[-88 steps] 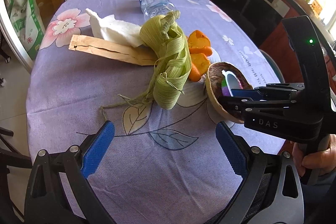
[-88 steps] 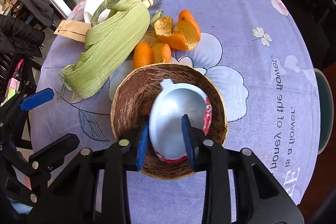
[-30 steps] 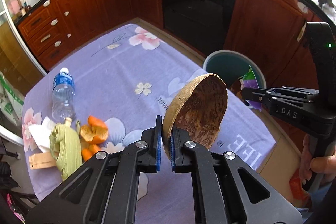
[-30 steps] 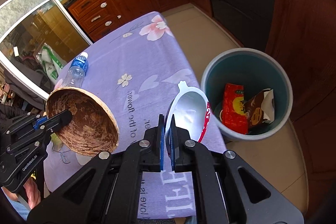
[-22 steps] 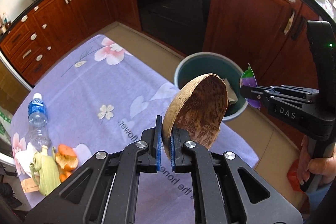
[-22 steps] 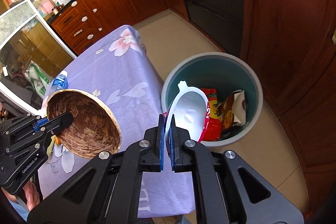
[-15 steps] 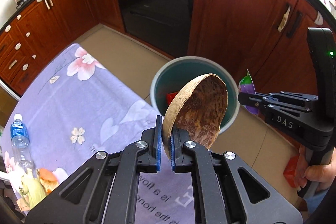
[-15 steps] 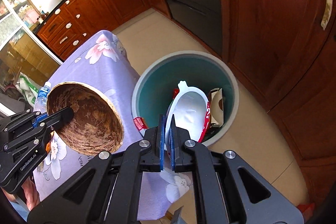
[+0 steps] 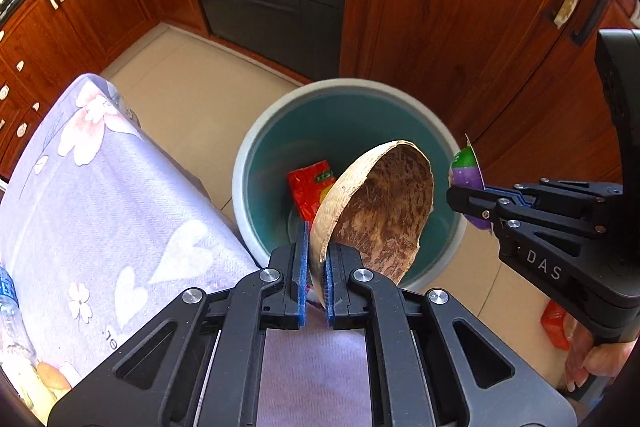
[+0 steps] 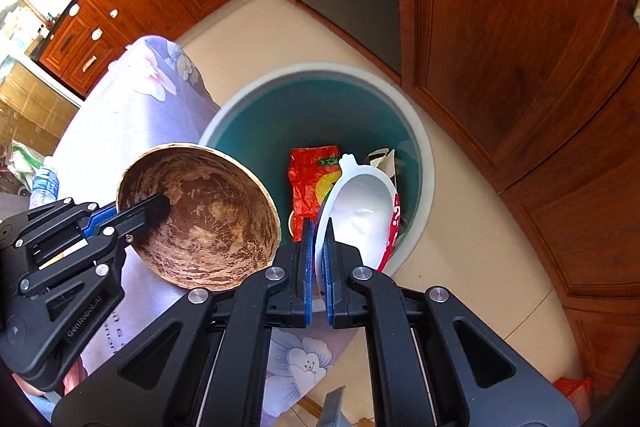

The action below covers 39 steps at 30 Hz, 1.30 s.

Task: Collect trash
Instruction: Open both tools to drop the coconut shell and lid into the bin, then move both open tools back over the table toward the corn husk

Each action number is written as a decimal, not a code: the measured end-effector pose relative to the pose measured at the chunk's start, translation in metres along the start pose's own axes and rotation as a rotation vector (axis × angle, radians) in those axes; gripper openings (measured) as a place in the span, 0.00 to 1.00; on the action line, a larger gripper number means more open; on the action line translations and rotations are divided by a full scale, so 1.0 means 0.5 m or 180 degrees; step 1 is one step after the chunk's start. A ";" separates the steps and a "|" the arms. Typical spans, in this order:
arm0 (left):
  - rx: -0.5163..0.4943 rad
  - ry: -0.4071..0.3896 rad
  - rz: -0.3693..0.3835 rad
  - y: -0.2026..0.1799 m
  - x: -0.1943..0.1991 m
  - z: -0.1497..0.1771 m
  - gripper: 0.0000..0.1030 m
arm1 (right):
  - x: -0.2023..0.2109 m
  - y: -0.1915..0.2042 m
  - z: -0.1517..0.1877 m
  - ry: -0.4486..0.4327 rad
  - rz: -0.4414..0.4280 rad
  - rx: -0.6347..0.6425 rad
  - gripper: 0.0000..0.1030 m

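Over the teal bin (image 9: 256,147), left fingers (image 9: 303,267) clamp the coconut shell (image 9: 380,203); right fingers (image 10: 307,259) clamp the white cup (image 10: 360,207).

We see a brown coconut shell half (image 9: 380,203) tilted on edge and a white plastic cup (image 10: 362,211) with red print, both above the teal bin (image 10: 424,163) holding a red wrapper (image 10: 310,179).

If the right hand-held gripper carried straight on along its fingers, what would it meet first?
Probably the open mouth of the teal bin. The right hand-held gripper, clamped on the white cup, points down into it, towards the red wrapper inside. Depth is hard to judge here.
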<state>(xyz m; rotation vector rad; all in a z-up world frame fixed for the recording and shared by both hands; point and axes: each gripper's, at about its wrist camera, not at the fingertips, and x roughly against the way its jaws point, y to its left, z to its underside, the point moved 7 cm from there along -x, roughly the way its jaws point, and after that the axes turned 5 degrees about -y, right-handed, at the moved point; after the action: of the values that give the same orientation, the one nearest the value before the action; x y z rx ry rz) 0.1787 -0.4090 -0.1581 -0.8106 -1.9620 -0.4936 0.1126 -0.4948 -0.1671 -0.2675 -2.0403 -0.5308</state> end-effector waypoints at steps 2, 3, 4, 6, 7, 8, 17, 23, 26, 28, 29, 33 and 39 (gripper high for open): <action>-0.0006 0.0027 -0.0002 0.000 -0.015 -0.001 0.07 | -0.013 -0.003 -0.002 0.0043 0.0008 0.0000 0.05; 0.0000 0.0037 -0.0001 0.001 -0.021 -0.002 0.07 | -0.018 -0.003 -0.003 0.0057 0.0015 0.0005 0.05; 0.0006 0.0047 0.0005 0.002 -0.027 -0.003 0.07 | -0.023 -0.002 -0.005 0.0075 0.0016 0.0014 0.05; 0.0020 0.0064 0.0013 0.005 -0.038 -0.003 0.07 | -0.032 0.001 -0.006 0.0106 0.0024 0.0041 0.05; 0.0030 0.0074 0.0012 0.017 -0.043 -0.006 0.07 | -0.034 0.003 -0.007 0.0117 0.0024 0.0052 0.07; 0.0045 0.0083 0.0012 0.021 -0.046 -0.005 0.07 | -0.036 0.004 -0.007 0.0127 0.0027 0.0060 0.08; 0.0060 0.0053 0.0002 0.032 -0.039 -0.002 0.28 | -0.033 0.017 -0.026 0.0015 0.0042 0.0063 0.62; 0.0132 -0.0143 -0.0067 0.041 -0.001 -0.005 0.65 | -0.021 0.014 -0.037 -0.0005 0.0062 -0.0057 0.82; 0.0177 -0.0170 -0.0074 0.046 0.017 0.000 0.69 | -0.007 0.014 -0.041 -0.0042 0.0123 -0.0062 0.82; 0.0192 -0.0192 -0.0078 0.050 0.028 0.002 0.69 | 0.002 0.015 -0.042 -0.0060 0.0129 -0.0063 0.82; 0.0200 -0.0202 -0.0077 0.051 0.034 0.003 0.69 | 0.006 0.015 -0.043 -0.0068 0.0131 -0.0064 0.82; 0.0217 -0.0239 -0.0061 0.052 0.055 0.006 0.70 | 0.025 0.022 -0.043 -0.0098 0.0132 -0.0050 0.82; 0.0249 -0.0321 -0.0058 0.059 0.098 0.022 0.74 | 0.062 0.043 -0.037 -0.0181 0.0142 -0.0001 0.82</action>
<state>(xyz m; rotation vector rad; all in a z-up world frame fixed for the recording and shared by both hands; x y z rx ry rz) 0.1759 -0.3646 -0.1205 -0.7820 -2.0696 -0.3906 0.1196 -0.4856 -0.1268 -0.3309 -2.0841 -0.5011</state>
